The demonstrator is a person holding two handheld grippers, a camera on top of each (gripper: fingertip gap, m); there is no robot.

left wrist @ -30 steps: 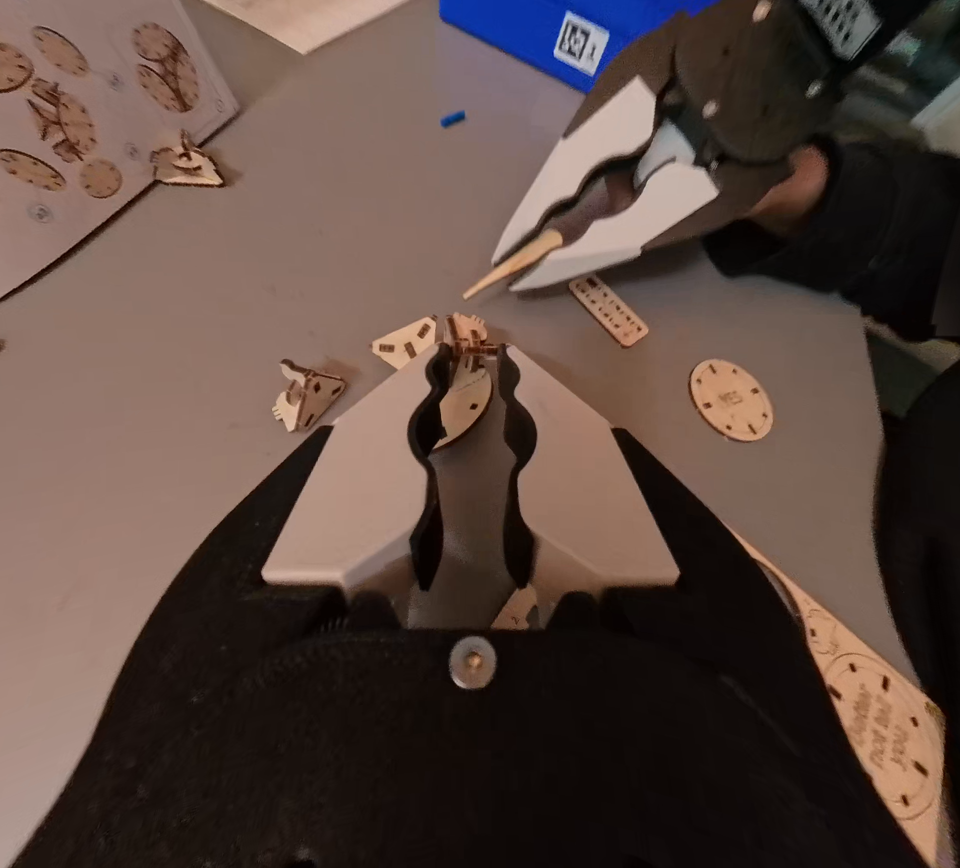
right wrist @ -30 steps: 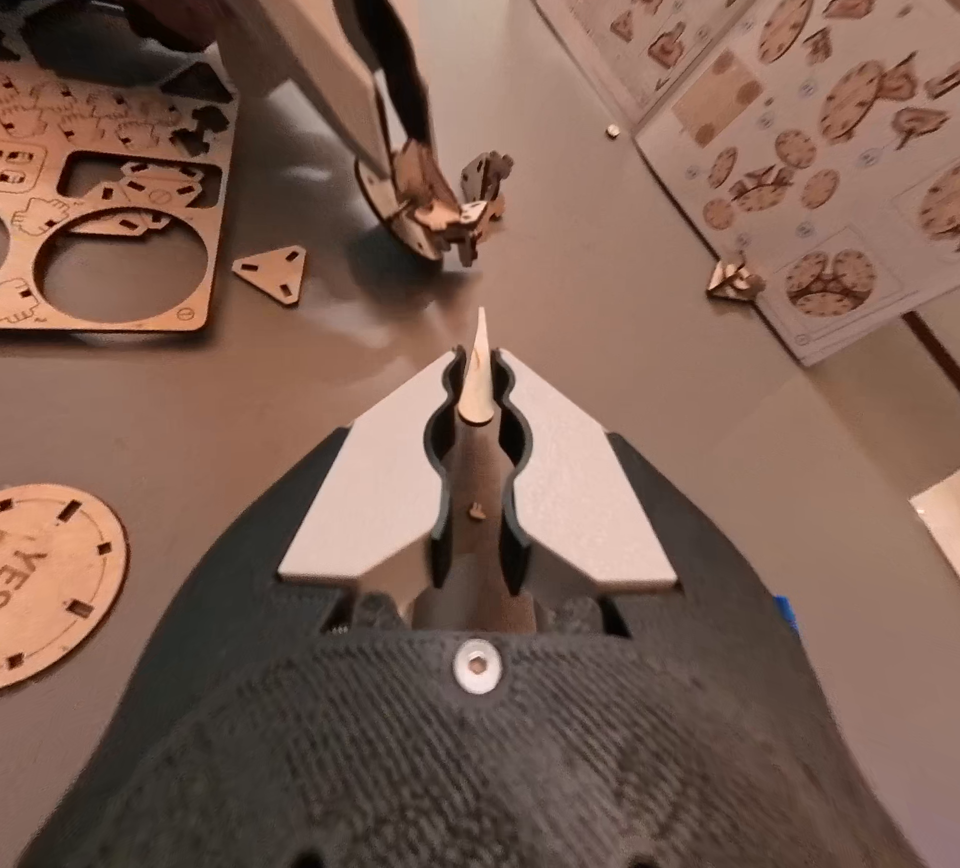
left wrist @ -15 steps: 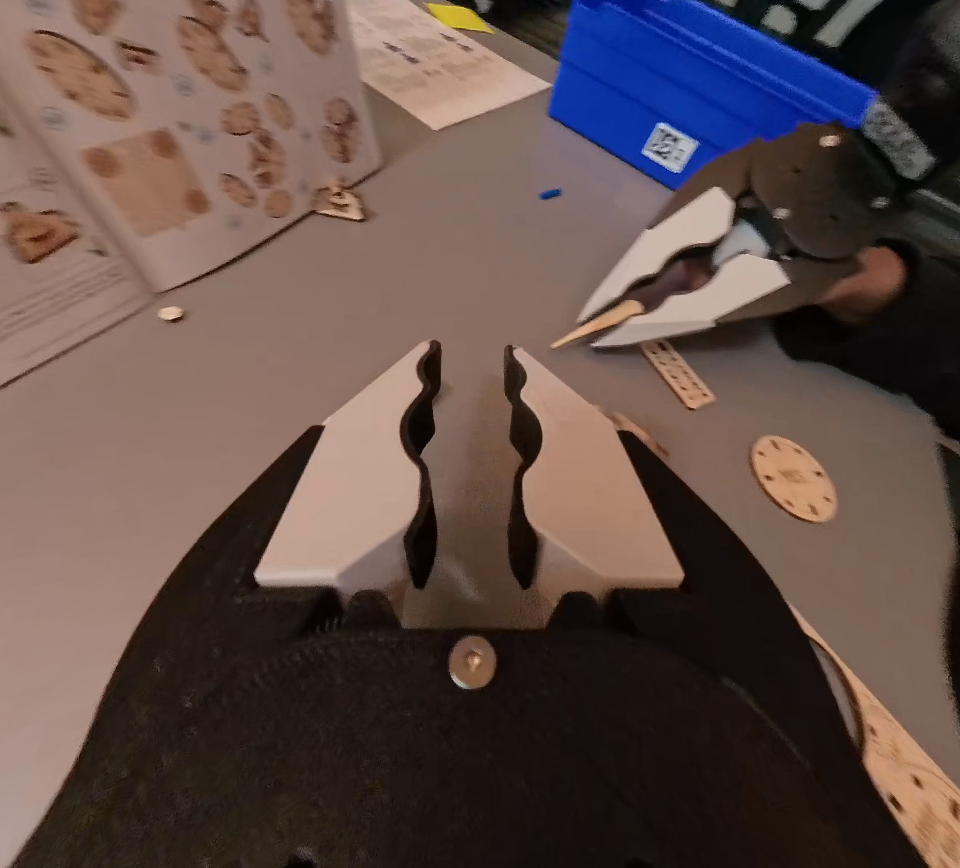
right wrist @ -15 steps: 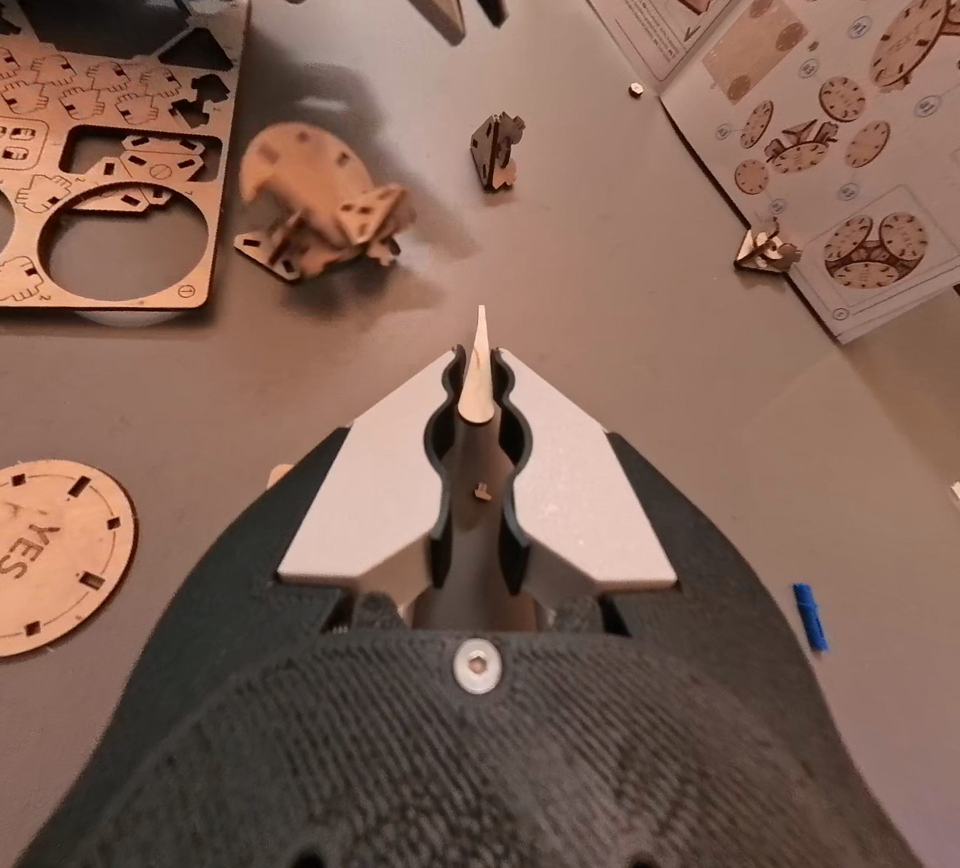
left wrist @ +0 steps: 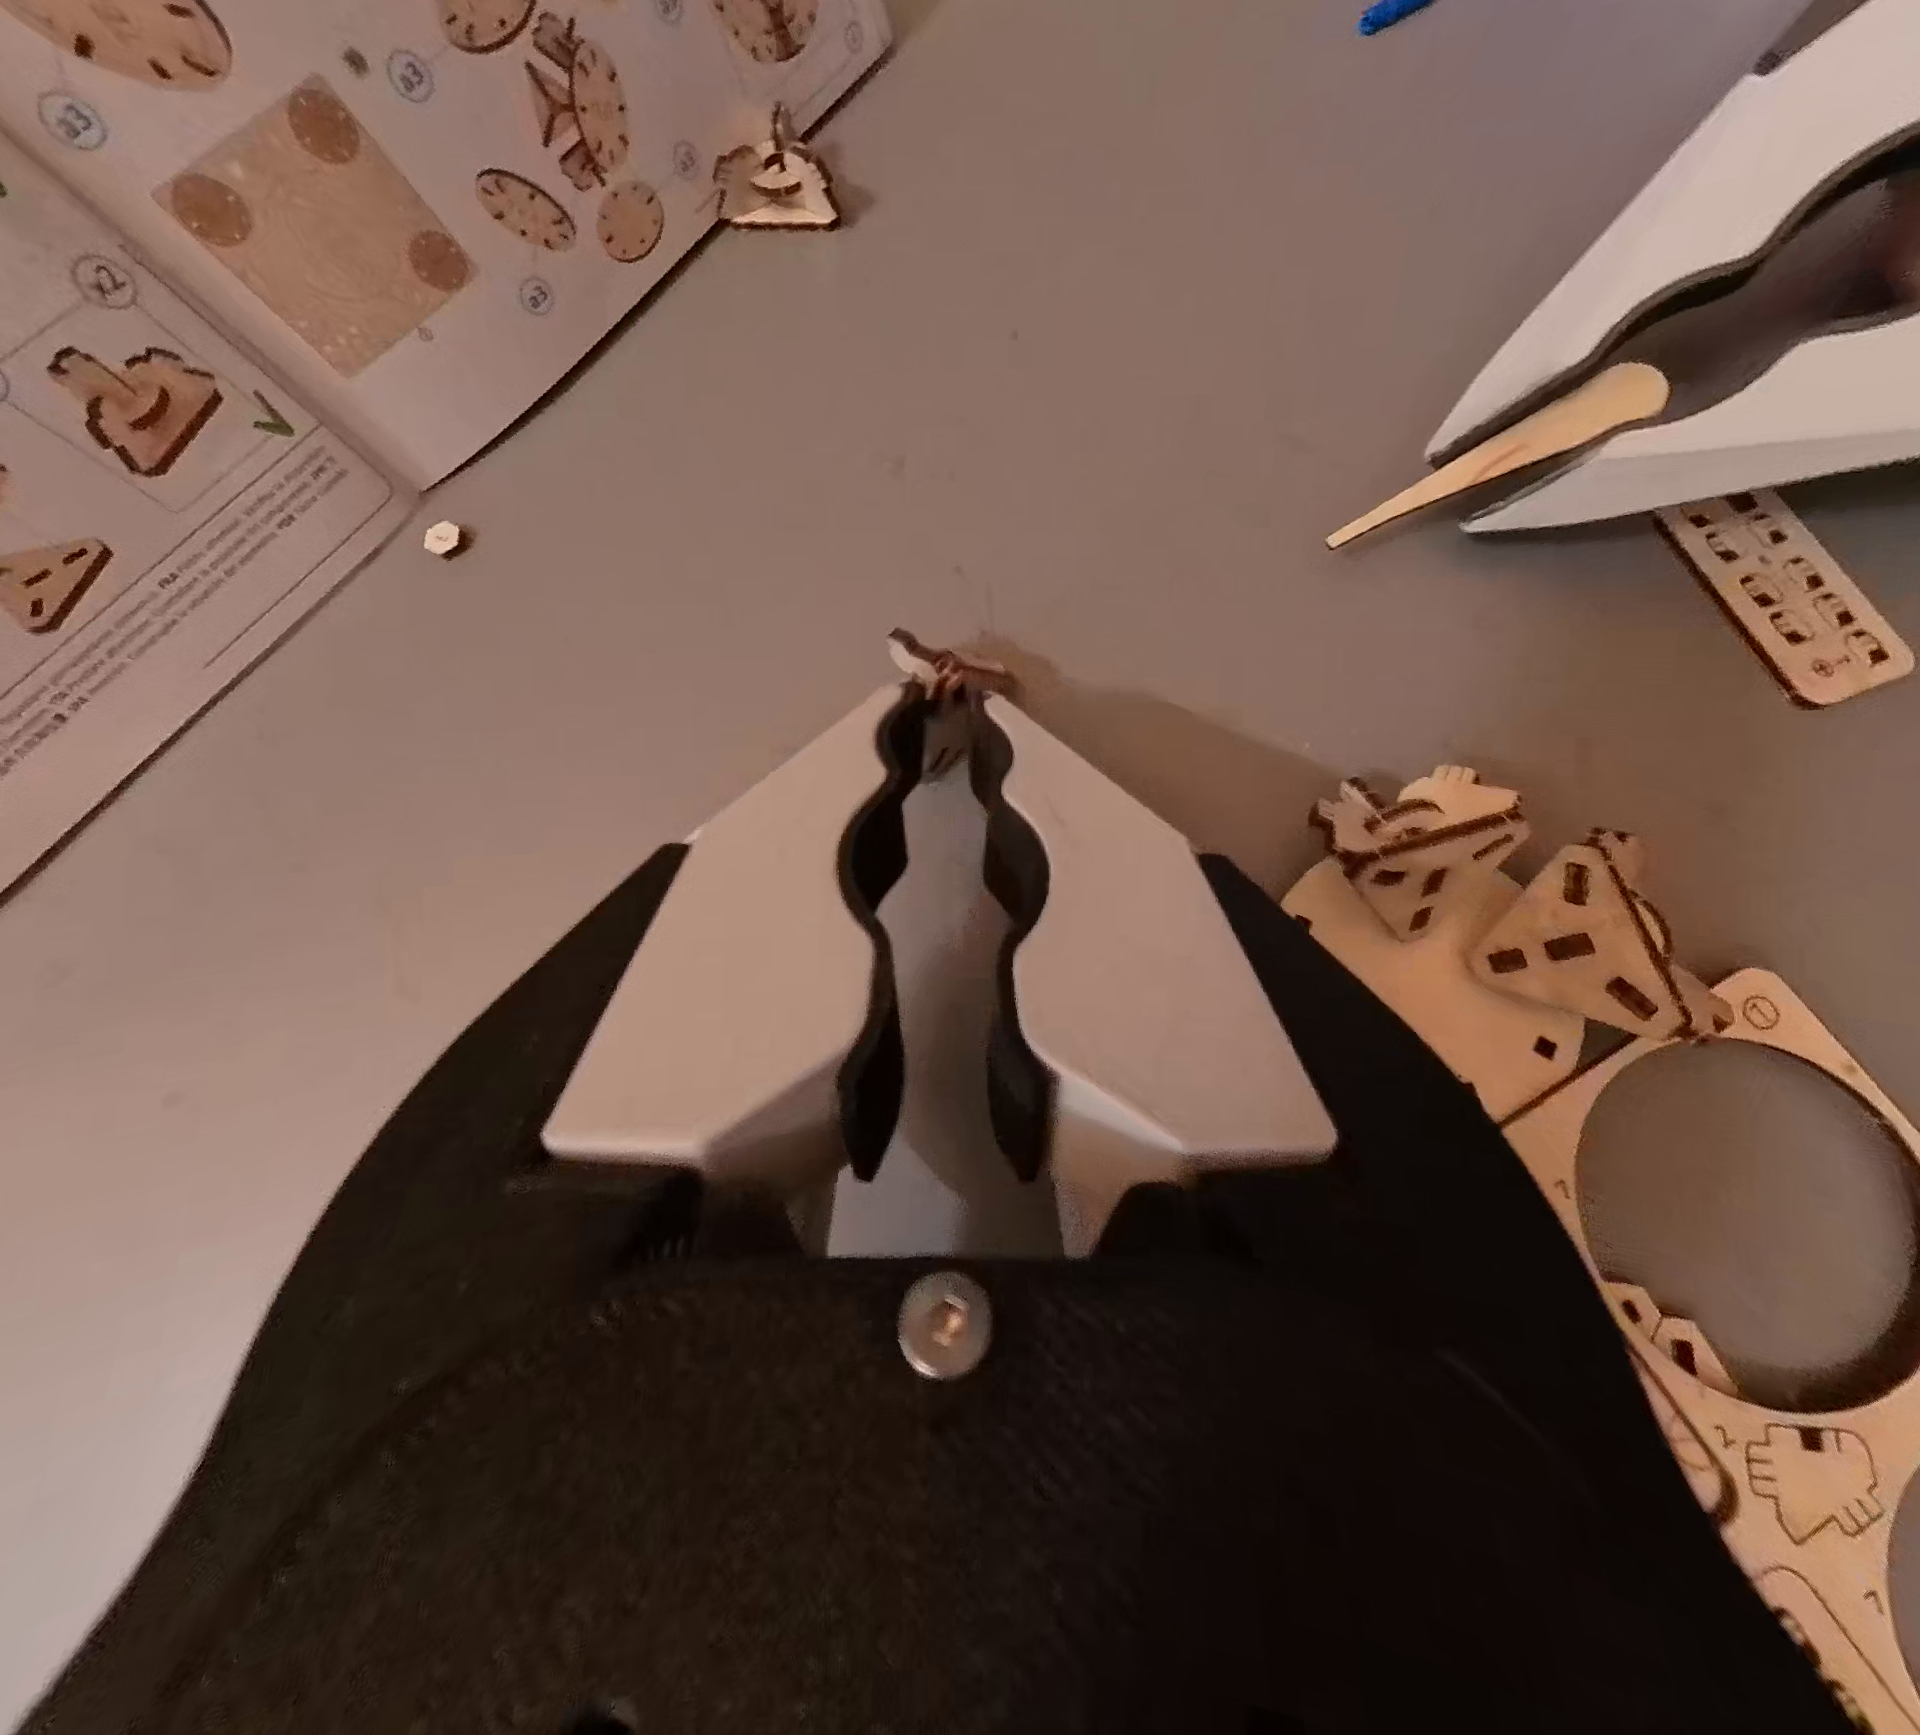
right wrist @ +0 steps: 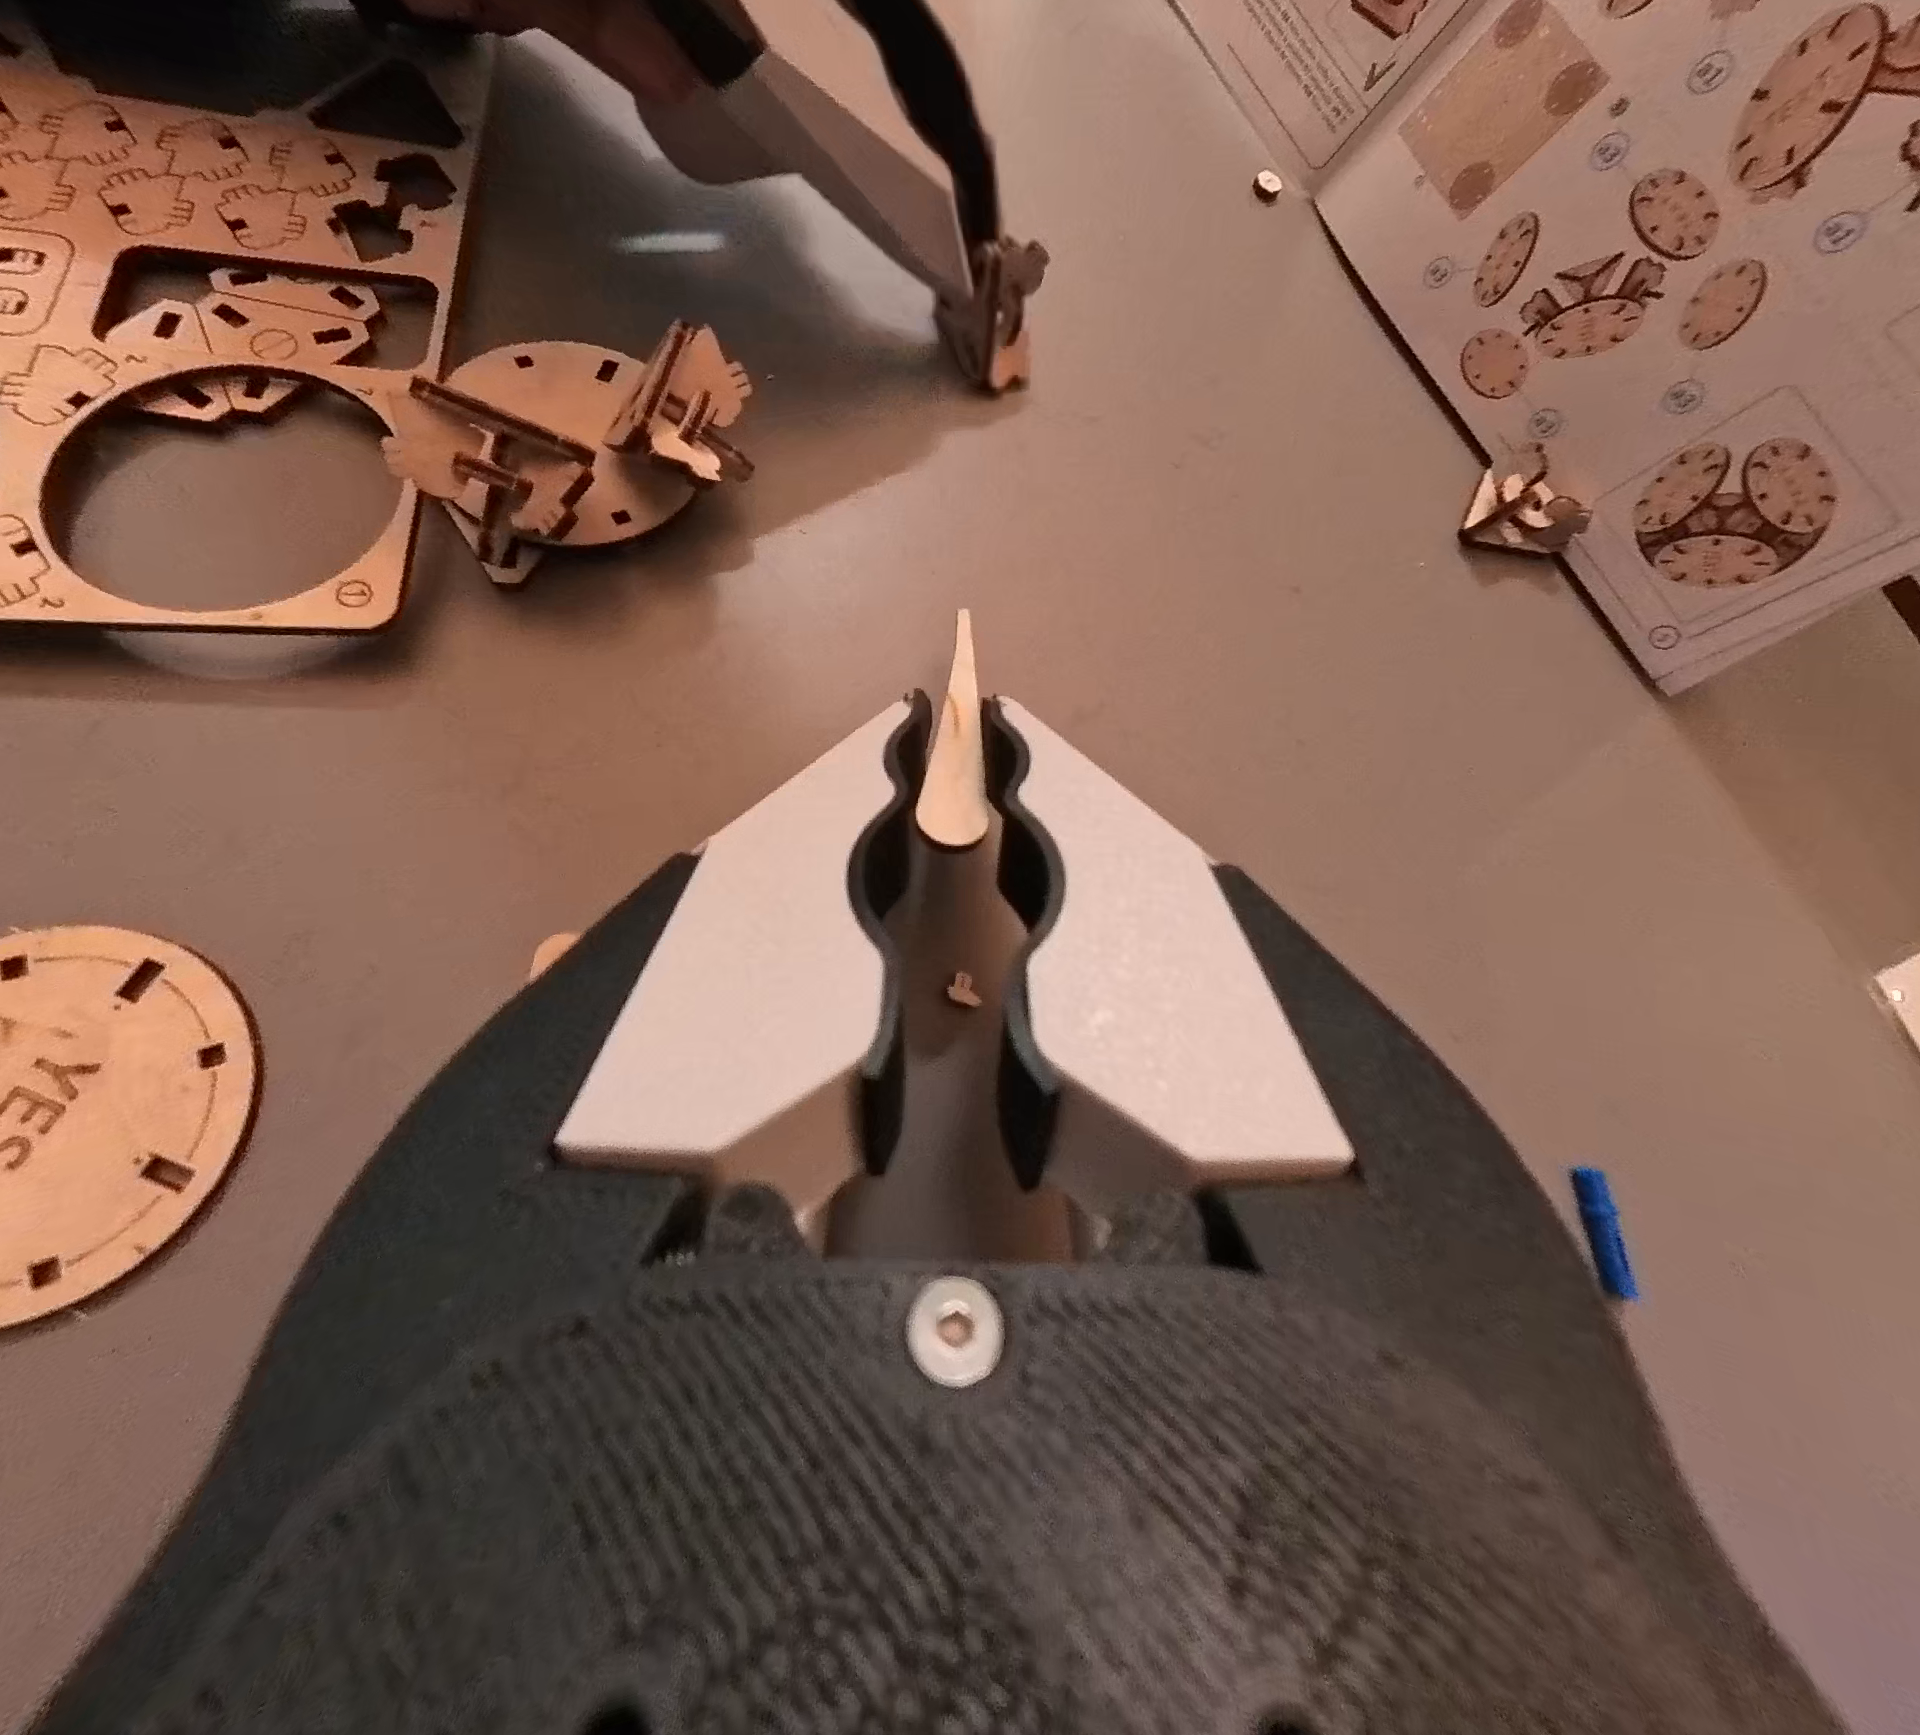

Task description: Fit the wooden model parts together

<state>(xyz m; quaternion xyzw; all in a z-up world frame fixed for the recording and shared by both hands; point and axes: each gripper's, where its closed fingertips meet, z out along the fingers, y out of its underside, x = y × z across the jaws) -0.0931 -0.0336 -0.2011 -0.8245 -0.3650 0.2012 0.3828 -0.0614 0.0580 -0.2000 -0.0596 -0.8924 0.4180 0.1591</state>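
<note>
Two tools were clenched over the grey counter (left wrist: 1039, 397): the left tool (left wrist: 943, 698) pinched a small wooden assembly (right wrist: 1000, 314) standing on the counter, while the right tool (right wrist: 958, 709) gripped a tapered wooden pick (right wrist: 958, 750) pointing toward it, well apart.

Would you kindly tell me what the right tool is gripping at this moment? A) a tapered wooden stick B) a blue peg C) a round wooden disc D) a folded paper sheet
A: the right tool is closed on a pale tapered wooden stick, whose pointed tip juts past the fingertips over the grey table.
</note>
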